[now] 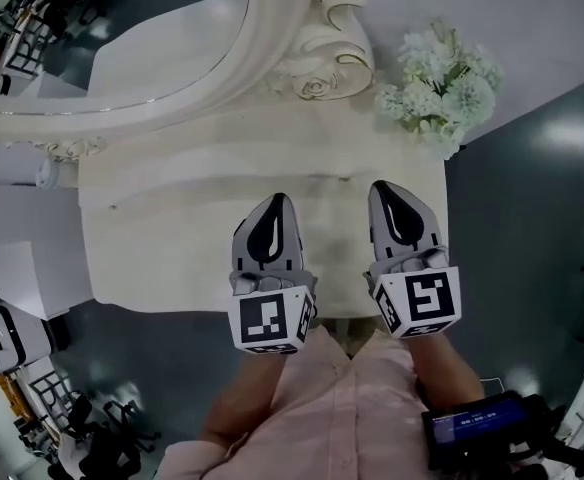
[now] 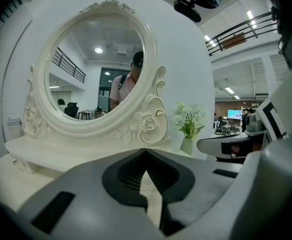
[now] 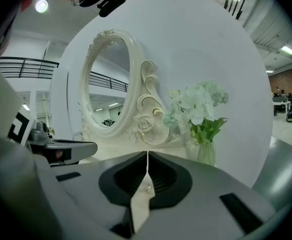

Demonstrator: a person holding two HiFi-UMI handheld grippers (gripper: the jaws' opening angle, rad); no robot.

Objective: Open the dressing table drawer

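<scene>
1. My left gripper (image 1: 275,204) is shut, its tips are together and it holds nothing. It hangs over the table (image 1: 162,253), near the front edge. If I lower it like this, the hard tips can hit the white top and mark it.
2. The mirror (image 1: 247,48) stands at the back, left of the middle. If I push forward instead of pulling, the tall frame may rock.
3. I see no whole drawer front in any view. Through the narrow slit of my right jaws I see a small shiny thing (image 3: 147,188) just ahead. I judge that it is the drawer knob, on the low step under the mirror, but I am not sure. If I am wrong, I pull on an ornament and nothing opens.
4. My two grippers are close beside each other. If both go to the same knob, their marker cubes can knock together.
5. My right gripper (image 1: 384,190) is also fully closed and empty. It must open before it reaches the knob; with closed tips it only pushes the drawer in. The knob is small, so the pads can slip off it.
6. The flowers (image 1: 440,83) stand in a vase (image 3: 206,154) at the back right corner. If the drawer sticks and I pull with a jerk, the table shakes and the vase may fall.
</scene>
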